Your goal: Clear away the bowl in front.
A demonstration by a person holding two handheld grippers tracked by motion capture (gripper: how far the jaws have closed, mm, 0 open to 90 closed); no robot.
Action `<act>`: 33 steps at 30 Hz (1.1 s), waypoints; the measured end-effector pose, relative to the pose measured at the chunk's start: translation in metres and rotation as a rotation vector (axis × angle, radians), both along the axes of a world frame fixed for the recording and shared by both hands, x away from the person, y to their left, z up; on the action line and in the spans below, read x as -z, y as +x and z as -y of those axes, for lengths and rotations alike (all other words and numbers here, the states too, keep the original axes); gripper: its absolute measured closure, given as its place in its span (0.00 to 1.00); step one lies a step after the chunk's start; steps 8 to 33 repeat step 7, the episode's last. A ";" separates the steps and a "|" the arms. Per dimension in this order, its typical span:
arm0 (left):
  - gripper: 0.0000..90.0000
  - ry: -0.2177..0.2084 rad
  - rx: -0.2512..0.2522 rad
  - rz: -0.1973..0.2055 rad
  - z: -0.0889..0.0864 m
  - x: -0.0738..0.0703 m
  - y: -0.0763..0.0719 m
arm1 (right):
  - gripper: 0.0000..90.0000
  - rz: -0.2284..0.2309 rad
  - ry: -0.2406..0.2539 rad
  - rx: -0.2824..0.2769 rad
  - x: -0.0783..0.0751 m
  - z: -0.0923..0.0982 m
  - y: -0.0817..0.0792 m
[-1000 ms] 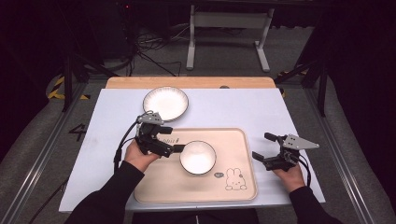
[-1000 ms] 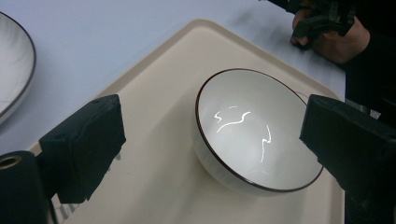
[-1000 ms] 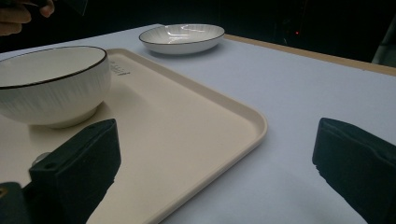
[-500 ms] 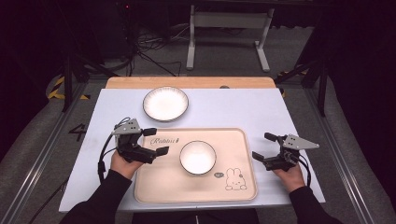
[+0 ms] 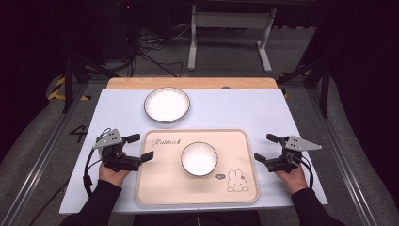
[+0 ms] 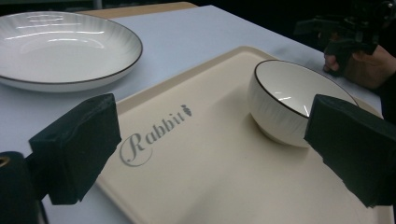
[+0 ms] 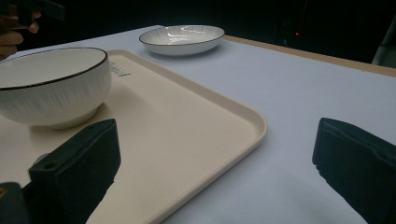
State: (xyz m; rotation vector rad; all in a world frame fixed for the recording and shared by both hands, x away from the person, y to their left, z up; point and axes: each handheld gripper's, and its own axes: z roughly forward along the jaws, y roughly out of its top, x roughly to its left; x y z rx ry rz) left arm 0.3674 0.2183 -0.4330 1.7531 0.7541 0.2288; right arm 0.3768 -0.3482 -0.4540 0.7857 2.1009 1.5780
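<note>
The white bowl (image 5: 199,158) sits mid-frame on the tray (image 5: 160,193): probably ceramic, stiff, slippery, breakable; grip its rim. Left gripper (image 5: 137,147) and right gripper (image 5: 266,147) gape wide, empty.

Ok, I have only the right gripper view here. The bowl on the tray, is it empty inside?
Observer: Yes, the bowl is empty. The high view shows its bare white inside.
Operator: And the left tool, is it open or shut?
Observer: It is open, at the left edge of the tray, apart from the bowl.
Operator: Is there something more on the tray that I cannot see?
Observer: No other object, but a small rabbit drawing is printed near its front right corner.
</note>
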 end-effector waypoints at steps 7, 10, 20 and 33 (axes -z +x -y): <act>0.00 -0.030 -0.070 0.011 -0.009 0.018 -0.005 | 0.02 0.000 0.001 0.000 0.000 0.000 0.000; 0.00 -0.030 -0.070 0.011 -0.009 0.018 -0.005 | 0.02 0.000 0.001 0.000 0.000 0.000 0.000; 0.00 -0.030 -0.070 0.011 -0.009 0.018 -0.005 | 0.02 0.000 0.001 0.000 0.000 0.000 0.000; 0.00 -0.030 -0.070 0.011 -0.009 0.018 -0.005 | 0.02 0.000 0.001 0.000 0.000 0.000 0.000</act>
